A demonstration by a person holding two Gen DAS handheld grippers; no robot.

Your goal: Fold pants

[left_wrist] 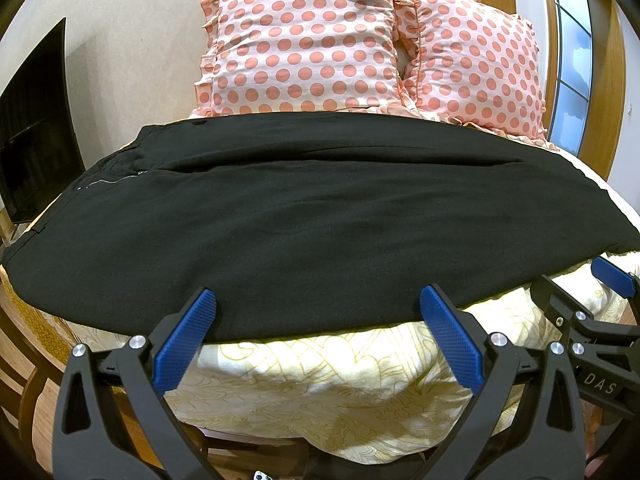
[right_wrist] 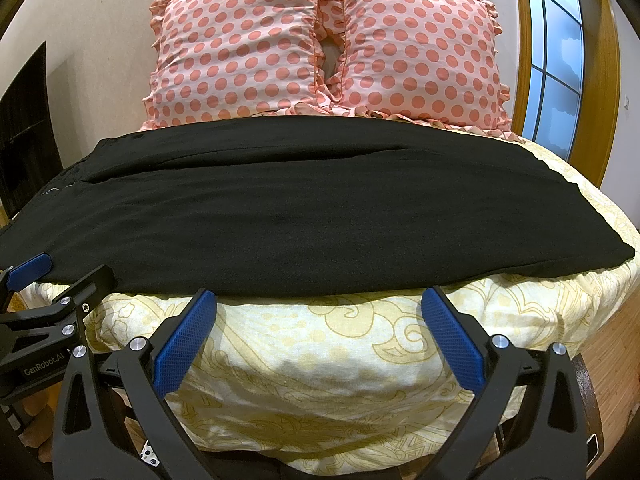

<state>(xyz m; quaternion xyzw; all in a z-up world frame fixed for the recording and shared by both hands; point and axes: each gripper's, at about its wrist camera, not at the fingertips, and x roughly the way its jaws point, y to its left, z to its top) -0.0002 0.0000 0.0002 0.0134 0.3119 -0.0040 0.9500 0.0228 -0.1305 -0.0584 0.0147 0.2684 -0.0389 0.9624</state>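
Observation:
Black pants (left_wrist: 312,216) lie flat across the bed, one leg folded over the other, waist and zipper (left_wrist: 120,179) at the left, leg ends at the right. They also show in the right wrist view (right_wrist: 320,216). My left gripper (left_wrist: 318,312) is open and empty, its blue fingertips (left_wrist: 436,304) at the pants' near edge. My right gripper (right_wrist: 319,310) is open and empty, just short of the near edge. Each gripper shows in the other's view, the right one (left_wrist: 592,300) at the far right and the left one (right_wrist: 60,280) at the far left.
The bed has a cream and yellow patterned quilt (right_wrist: 320,352). Two pink polka-dot pillows (left_wrist: 304,40) (right_wrist: 420,56) stand behind the pants. A dark TV screen (left_wrist: 32,128) is at the left, a wood-framed window (right_wrist: 556,60) at the right, wooden floor below.

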